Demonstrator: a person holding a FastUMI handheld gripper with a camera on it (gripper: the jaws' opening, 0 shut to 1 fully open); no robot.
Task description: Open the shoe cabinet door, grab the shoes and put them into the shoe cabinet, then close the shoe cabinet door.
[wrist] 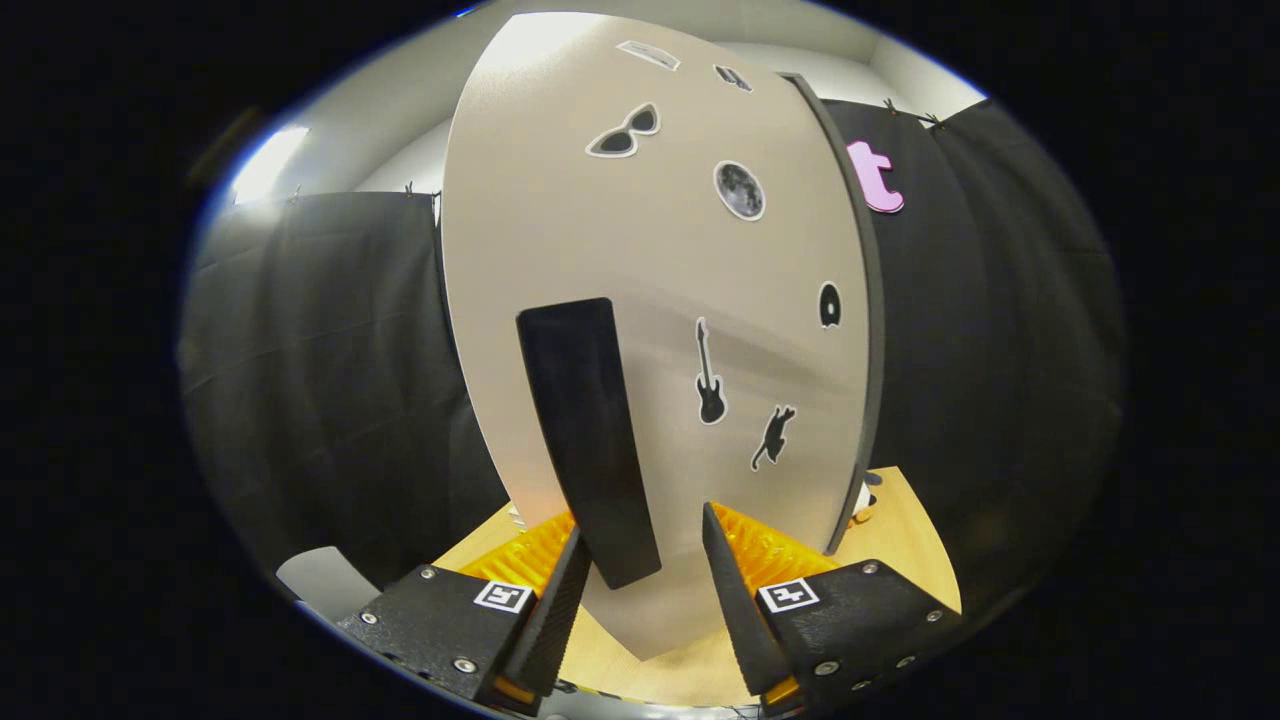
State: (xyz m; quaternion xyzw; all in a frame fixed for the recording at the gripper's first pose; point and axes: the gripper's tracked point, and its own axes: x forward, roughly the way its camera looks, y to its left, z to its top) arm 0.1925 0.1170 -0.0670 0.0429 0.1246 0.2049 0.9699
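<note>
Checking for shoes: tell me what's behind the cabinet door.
The cabinet door hides almost everything; past its right edge, something small and white sits on the wooden floor. The open gripper straddles the door handle.

Cabinet door (640, 300) just ahead of the spread claw (640, 585); handle (588, 440) on it, reaching down between the fingers

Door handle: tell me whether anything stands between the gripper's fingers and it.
Nothing visible does. The gripper is open, and the lower end of the black handle on the shoe cabinet door already sits in the gap between its fingers, neither finger visibly pressing on it.
</note>
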